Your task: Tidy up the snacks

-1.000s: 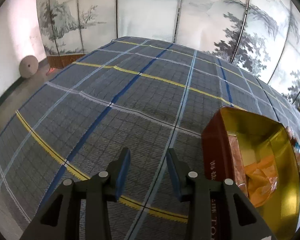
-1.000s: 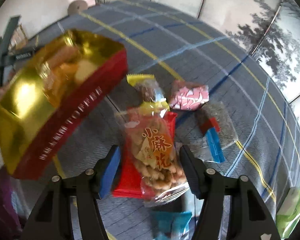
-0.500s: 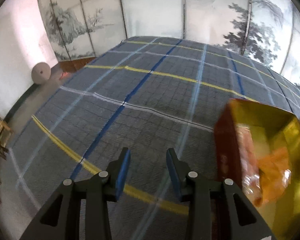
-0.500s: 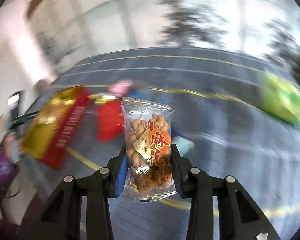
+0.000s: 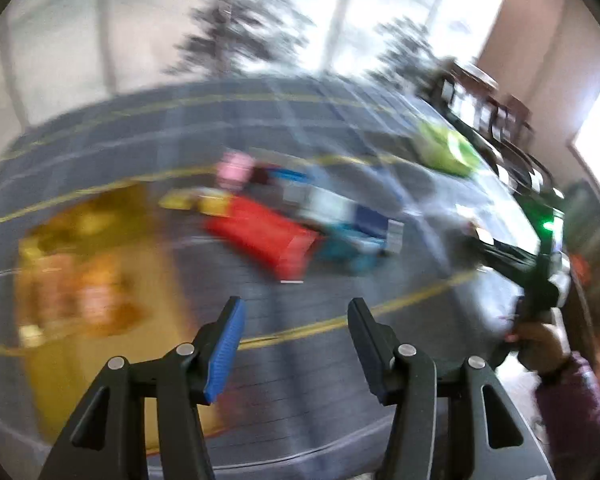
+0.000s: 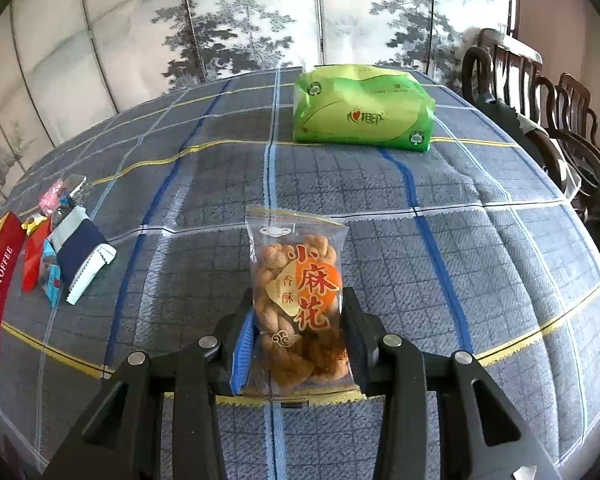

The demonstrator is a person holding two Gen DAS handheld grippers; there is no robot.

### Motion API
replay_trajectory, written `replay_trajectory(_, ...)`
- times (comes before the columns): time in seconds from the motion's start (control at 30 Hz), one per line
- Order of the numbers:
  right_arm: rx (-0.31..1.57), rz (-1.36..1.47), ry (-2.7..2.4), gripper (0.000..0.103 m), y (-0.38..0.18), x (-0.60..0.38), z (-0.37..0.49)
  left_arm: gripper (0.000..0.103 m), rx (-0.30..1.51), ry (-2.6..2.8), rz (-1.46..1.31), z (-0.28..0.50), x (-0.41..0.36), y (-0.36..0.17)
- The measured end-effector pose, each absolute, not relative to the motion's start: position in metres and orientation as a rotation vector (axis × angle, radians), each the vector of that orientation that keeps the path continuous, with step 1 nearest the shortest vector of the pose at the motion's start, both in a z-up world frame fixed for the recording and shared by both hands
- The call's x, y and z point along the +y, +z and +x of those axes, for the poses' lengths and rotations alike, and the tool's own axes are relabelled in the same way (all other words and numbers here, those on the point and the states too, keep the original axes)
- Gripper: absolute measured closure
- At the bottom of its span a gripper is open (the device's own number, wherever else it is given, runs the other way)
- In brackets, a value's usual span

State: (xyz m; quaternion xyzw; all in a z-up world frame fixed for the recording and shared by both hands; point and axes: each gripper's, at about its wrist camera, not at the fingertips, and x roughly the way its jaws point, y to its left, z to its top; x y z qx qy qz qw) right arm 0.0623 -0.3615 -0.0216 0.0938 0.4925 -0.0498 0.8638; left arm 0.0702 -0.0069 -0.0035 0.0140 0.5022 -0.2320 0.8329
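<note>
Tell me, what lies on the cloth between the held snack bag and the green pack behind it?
Nothing: in the right wrist view only bare checked tablecloth lies between the snack bag and the green pack.

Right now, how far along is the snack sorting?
Some wrapped snacks already show inside the gold tin. The right gripper holds a fried-twist packet. The left gripper is opening, empty. The snack pile beside the tin remains on the tablecloth.
</note>
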Motion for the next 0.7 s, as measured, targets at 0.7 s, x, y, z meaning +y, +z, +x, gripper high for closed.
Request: replay_trajectory(0.7,0.999,0.274,0.023,0.065,-0.022,-0.367,0.055,0.048,1.171,-0.577,0.316,0.141,-0.11,-0.09)
